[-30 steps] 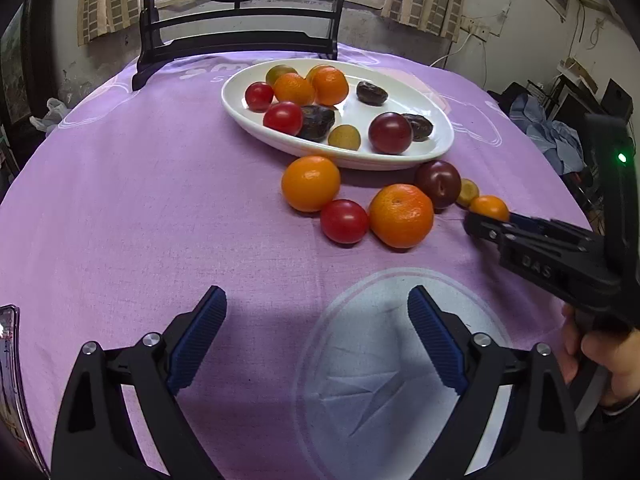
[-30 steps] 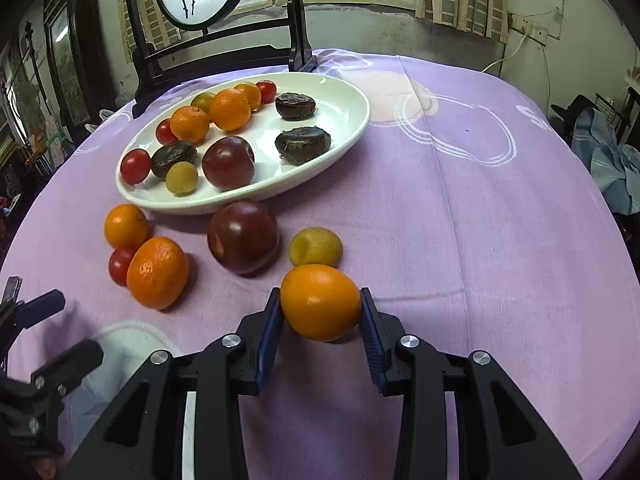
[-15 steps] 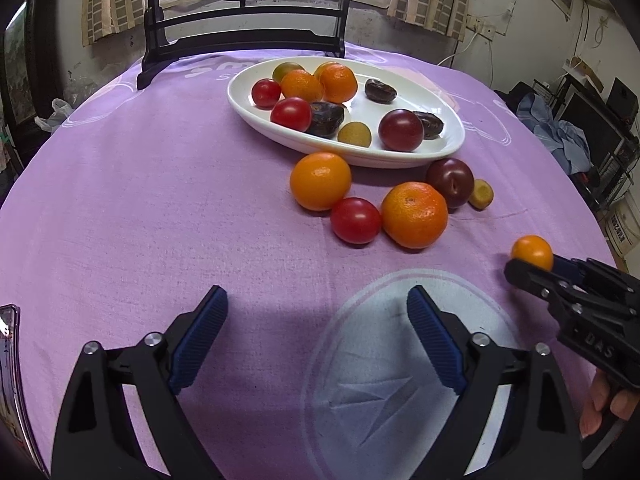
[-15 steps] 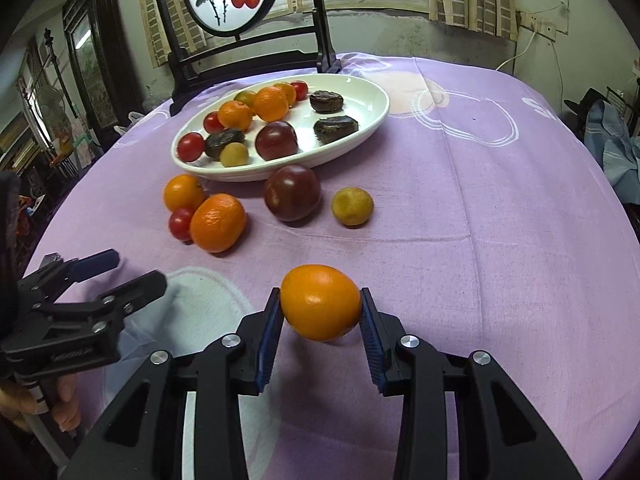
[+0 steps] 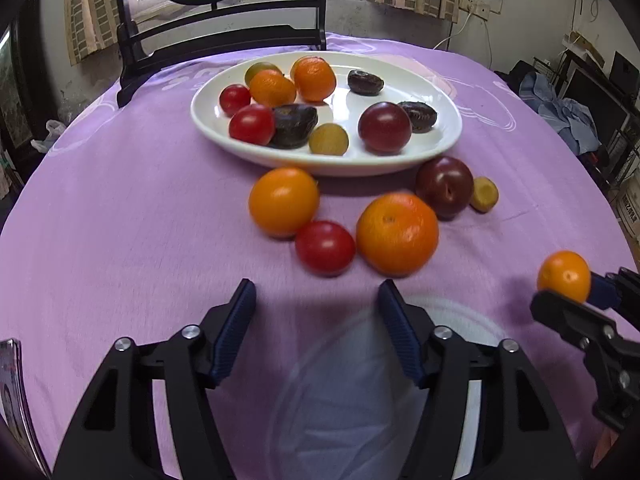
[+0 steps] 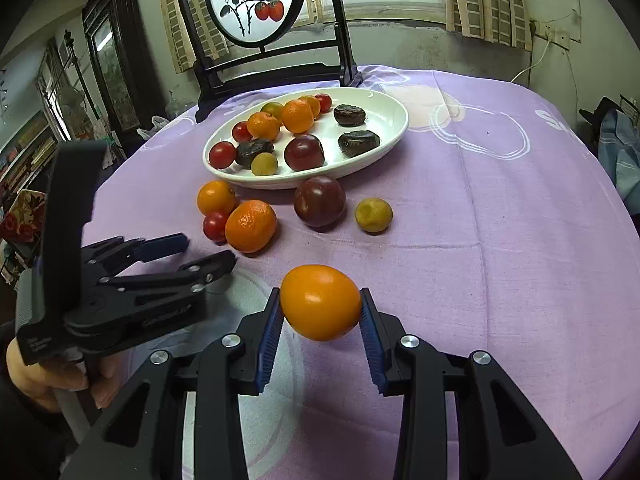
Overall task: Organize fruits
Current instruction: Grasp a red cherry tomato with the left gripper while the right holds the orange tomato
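Observation:
A white oval plate point(image 5: 440, 148) point(image 6: 394, 126) holding several fruits sits at the far middle of the purple tablecloth. In front of it lie two oranges point(image 5: 283, 201) point(image 5: 397, 233), a red tomato point(image 5: 325, 247), a dark plum point(image 5: 444, 186) and a small yellow fruit point(image 5: 484, 194). My left gripper point(image 5: 316, 320) point(image 6: 206, 252) hovers just short of the tomato; its jaws are closing with nothing between them. My right gripper point(image 6: 321, 314) point(image 5: 576, 296) is shut on a small orange fruit point(image 6: 320, 302) point(image 5: 564, 276), held above the cloth to the right.
A dark wooden stand with a round painted panel point(image 6: 256, 4) stands behind the plate. A pale circle print point(image 5: 360, 380) marks the cloth under my left gripper. A hand point(image 6: 48, 380) holds the left gripper. Clutter and clothes point(image 5: 560, 108) lie off the table's right edge.
My left gripper has moved forward toward the loose fruits and its jaws have narrowed. My right gripper has lifted and drawn back with the orange fruit still in it.

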Demonstrator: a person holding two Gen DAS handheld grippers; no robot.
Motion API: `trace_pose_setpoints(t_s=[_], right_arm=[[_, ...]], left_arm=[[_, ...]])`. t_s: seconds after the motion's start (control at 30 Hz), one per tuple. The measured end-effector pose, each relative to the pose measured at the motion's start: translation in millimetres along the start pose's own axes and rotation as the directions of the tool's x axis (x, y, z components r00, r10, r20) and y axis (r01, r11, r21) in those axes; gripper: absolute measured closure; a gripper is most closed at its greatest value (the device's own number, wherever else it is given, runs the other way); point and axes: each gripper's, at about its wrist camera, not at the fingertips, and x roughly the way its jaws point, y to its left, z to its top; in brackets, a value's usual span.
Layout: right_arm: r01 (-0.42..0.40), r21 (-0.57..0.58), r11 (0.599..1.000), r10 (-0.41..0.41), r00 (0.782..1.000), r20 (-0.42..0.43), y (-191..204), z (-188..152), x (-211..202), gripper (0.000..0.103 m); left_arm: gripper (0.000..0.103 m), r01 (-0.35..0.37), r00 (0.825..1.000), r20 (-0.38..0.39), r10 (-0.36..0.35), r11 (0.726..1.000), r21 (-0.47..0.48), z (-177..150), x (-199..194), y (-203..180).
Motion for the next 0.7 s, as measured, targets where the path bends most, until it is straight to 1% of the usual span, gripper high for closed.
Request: trace_pose_setpoints(t_s=[0.03, 0.1, 0.13, 0.17, 0.3, 0.43, 0.53, 0.7], right_arm=[[-0.001, 0.003, 1.000, 0.001, 1.000, 0.001, -1, 0, -1, 0.065], [-0.001, 0.006, 1.000, 0.001, 1.000, 0.003, -2, 0, -2, 0.065], [0.000, 0.007, 1.000, 0.000, 1.000, 0.002, -2, 0, -2, 0.065], [0.000, 0.007, 1.000, 0.000, 1.000, 0.001, -2, 0, -1, 0.065], [-0.001, 0.003, 1.000, 0.001, 1.000, -0.003, -1, 0, 0, 0.065], [-0.001, 0.001, 1.000, 0.001, 1.000, -0.002, 0, 0, 0, 0.065], [0.000, 0.001, 1.000, 0.000, 1.000, 0.004, 1, 0, -1, 0.065], [-0.005, -0.002, 1.000, 0.005, 1.000, 0.023, 4, 0, -4, 0.065]], left_arm=[[0.046, 0.000, 1.000, 0.003, 0.000, 1.000, 0.000, 4, 2, -1], [0.061, 0.003, 1.000, 0.010, -0.003, 1.000, -0.001, 10, 4, -1], [0.071, 0.011, 1.000, 0.008, -0.011, 1.000, -0.001, 13, 6, -1], [0.072, 0.015, 1.000, 0.008, -0.015, 1.000, -0.005, 15, 8, 0], [0.074, 0.017, 1.000, 0.012, -0.017, 1.000, 0.010, 16, 8, -1], [0.074, 0.050, 0.999, -0.003, -0.050, 0.999, -0.010, 12, 2, 2], [0.074, 0.073, 0.997, -0.009, -0.074, 0.997, -0.023, 8, -6, 5], [0.074, 0.096, 0.995, 0.009, -0.096, 0.995, -0.022, 1, -26, 6]])
